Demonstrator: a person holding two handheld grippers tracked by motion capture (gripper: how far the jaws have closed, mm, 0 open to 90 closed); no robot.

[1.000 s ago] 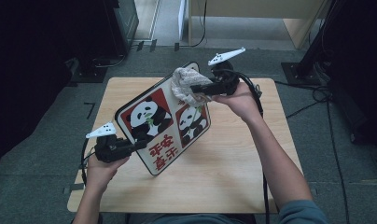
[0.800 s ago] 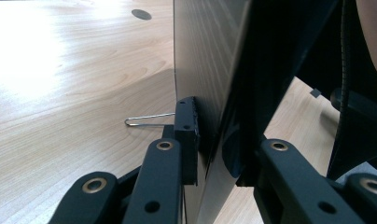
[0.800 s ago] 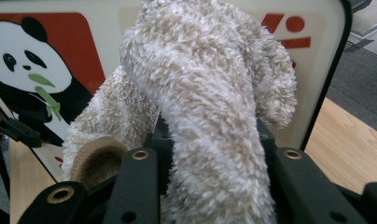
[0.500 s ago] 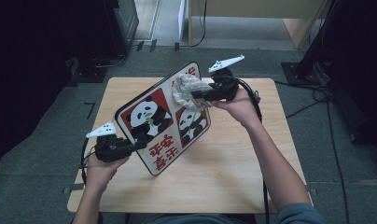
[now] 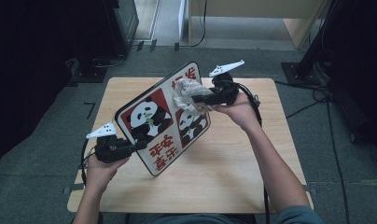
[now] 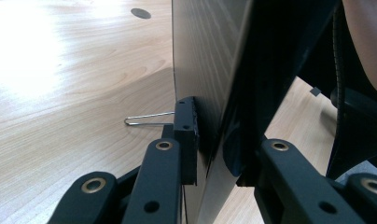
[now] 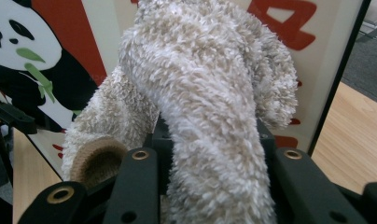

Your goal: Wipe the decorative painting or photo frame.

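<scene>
At a wooden table (image 5: 233, 177), a person works with a handheld gripper in each hand. The left gripper (image 5: 130, 145) clamps the lower left edge of a panda sign board (image 5: 165, 119), a flat panel printed with two pandas on red fields and red characters, and holds it tilted up off the tabletop, its printed face turned toward the high camera. In the left gripper view the board's edge (image 6: 214, 93) stands between the two black jaws, which press on it from both sides; a thin wire loop (image 6: 147, 119) lies on the wood behind.

The right gripper (image 5: 196, 99) comes in from the right, its jaws closed tight on a fluffy cream-coloured cloth (image 5: 189, 93) that rests against the board's upper right part, over the smaller panda panel. In the right gripper view the cloth (image 7: 200, 107) bulges up between the jaws, with the board's printed face (image 7: 46, 56) just behind it.
</scene>
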